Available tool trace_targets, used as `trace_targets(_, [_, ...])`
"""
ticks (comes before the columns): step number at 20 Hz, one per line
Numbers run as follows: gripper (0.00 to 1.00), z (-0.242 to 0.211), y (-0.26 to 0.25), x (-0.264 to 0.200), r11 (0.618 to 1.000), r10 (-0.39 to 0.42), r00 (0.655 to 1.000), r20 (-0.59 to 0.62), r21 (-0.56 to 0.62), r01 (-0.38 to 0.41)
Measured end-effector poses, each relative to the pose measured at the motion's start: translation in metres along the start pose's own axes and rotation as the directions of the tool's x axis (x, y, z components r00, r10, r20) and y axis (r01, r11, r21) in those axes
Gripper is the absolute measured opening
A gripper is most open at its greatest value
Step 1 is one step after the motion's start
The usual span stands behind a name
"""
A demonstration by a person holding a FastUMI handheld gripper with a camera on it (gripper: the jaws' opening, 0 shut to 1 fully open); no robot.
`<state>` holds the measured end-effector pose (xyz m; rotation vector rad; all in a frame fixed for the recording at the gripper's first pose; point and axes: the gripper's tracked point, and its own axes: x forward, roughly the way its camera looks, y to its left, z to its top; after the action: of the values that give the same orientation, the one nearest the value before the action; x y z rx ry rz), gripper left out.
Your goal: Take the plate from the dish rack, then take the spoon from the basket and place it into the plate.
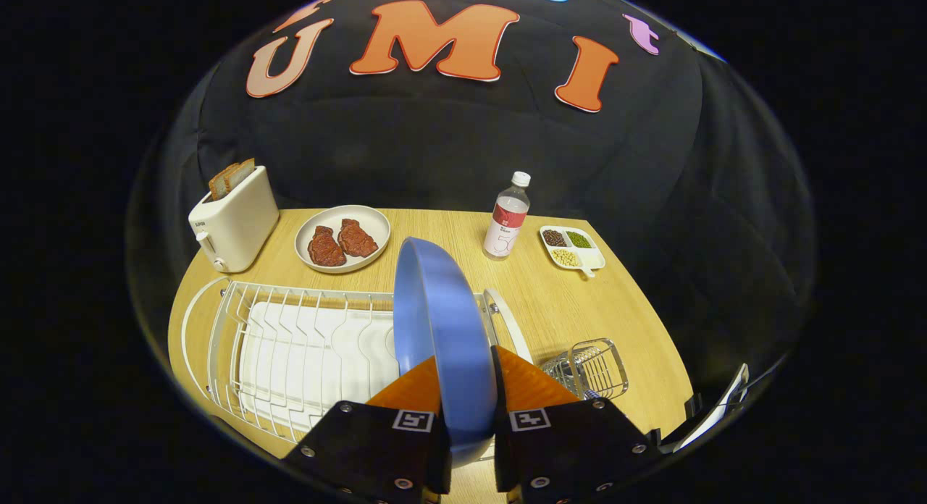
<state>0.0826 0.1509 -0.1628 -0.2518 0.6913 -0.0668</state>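
Note:
A blue plate (443,323) stands on edge between my two fingers, and the gripper (467,377) is shut on its rim. The plate is held up over the right end of the white wire dish rack (290,345), whose slots stand bare. Just right of my fingers sits a small wire basket (590,368) on the wooden table (579,308). What lies inside the basket is too small to make out; my right finger covers its near side.
Beyond the rack stand a white toaster (233,225) with bread slices, a pale plate (342,237) holding two red meat pieces, a water bottle (506,218) and a small white divided dish (572,248) of beans. A white object (717,410) lies at the table's right front edge.

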Motion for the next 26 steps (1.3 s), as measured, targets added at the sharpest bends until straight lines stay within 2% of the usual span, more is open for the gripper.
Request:
trace_targets(7, [0.24, 0.011, -0.003, -0.024, 0.999, -0.004, 0.999, 0.034, 0.033, 0.003])
trace_targets(14, [0.24, 0.004, -0.014, -0.067, 0.989, 0.050, 0.998, 0.047, 0.135, -0.056])
trace_targets(18, [0.24, -0.014, -0.023, -0.097, 0.968, 0.108, 0.993, 0.047, 0.223, -0.116])
trace_targets(26, [0.24, -0.059, -0.029, -0.151, 0.892, 0.261, 0.964, 0.051, 0.369, -0.261])
